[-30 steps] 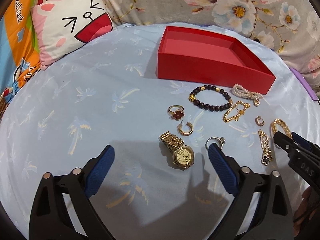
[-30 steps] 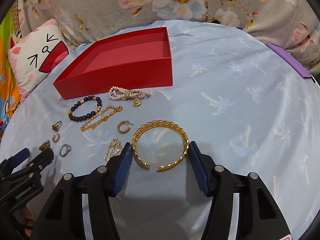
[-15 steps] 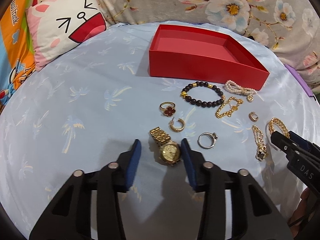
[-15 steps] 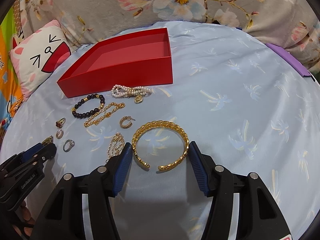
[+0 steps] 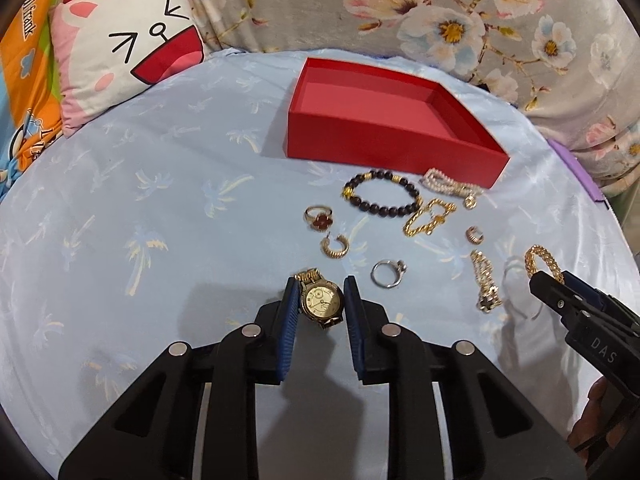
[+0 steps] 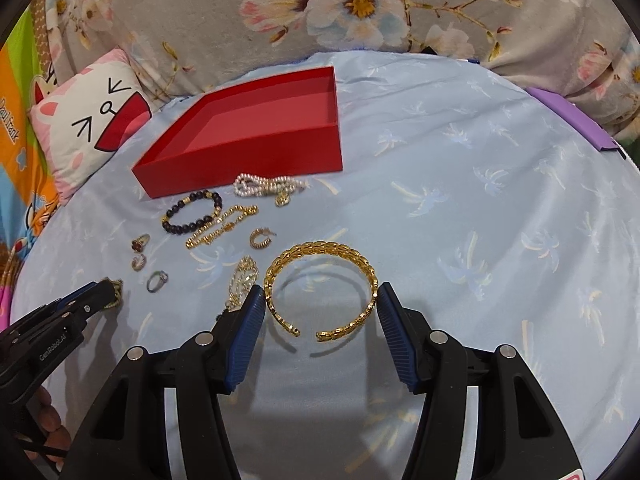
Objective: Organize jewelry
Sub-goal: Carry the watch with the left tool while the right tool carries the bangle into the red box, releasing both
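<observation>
- Left wrist view: the left gripper (image 5: 320, 308) has just been closing, and its blue pads now sit against both sides of the gold watch (image 5: 322, 302), clamped on its case. The watch face looks up; a bit of band shows at the far end.
- Just beyond the watch lie a hoop earring (image 5: 335, 245) and a silver ring (image 5: 387, 273); farther still is a clover ring (image 5: 318, 218).
- A dark bead bracelet (image 5: 382, 198) lies in front of the red box (image 5: 384, 148), with a pearl bracelet (image 5: 450, 186) right of it, touching the box's near wall.
- A gold chain (image 5: 428, 218) lies just near of the beads, touching them; a small earring (image 5: 474, 235) and a thin chain (image 5: 486, 280) sit to the right.
- The box stands open at the far side of the pale blue sheet (image 5: 160, 220); a cartoon pillow (image 5: 124, 52) rests at the far left.
- Right wrist view: the right gripper (image 6: 320, 312) holds a gold cuff (image 6: 320, 288), its pads pressed on the cuff's left and right sides. The cuff's gap faces the camera, and its shadow falls apart from it on the sheet.
- The left gripper shows at the left edge of that view, with watch band at its tip. Fingers (image 6: 48, 424) show below it.
</observation>
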Demonstrator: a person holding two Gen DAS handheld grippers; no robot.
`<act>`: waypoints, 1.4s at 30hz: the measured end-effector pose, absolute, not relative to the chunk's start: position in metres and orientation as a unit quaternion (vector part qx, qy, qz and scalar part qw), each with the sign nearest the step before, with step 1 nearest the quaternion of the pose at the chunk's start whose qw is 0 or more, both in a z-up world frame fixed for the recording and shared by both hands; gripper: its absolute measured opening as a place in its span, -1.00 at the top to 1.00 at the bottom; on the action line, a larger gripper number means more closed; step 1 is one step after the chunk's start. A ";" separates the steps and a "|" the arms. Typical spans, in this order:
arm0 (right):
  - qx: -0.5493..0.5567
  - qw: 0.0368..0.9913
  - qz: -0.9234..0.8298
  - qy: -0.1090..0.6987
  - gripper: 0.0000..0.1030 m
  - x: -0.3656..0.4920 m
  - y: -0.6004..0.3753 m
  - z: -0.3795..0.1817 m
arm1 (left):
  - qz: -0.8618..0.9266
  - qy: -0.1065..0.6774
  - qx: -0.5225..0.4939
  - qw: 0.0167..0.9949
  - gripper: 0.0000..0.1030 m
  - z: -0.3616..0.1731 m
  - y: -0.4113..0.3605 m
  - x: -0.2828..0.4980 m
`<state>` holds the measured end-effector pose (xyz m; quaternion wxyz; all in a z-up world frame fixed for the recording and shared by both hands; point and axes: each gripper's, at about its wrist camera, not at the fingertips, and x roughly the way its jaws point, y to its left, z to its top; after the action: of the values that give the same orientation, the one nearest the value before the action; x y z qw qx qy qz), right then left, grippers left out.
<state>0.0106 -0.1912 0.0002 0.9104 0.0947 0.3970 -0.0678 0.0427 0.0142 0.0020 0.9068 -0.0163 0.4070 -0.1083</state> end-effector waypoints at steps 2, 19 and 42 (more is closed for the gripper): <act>0.094 0.915 -0.063 0.388 -0.10 0.011 -0.194 0.013 | -0.115 0.398 -0.020 0.910 0.57 0.015 0.017 0.044; 0.055 0.938 -0.023 0.342 -0.10 0.140 -0.200 0.078 | -0.138 0.321 0.011 0.937 0.57 0.104 -0.015 0.162; 0.033 0.896 -0.027 0.442 -0.16 0.326 -0.215 0.029 | -0.122 0.386 0.031 0.914 0.27 0.049 -0.067 0.345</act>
<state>0.3260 -0.2149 0.0293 0.8959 0.0328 0.4423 -0.0267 0.3449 -0.0671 0.0485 0.9140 0.0309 0.3858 -0.1217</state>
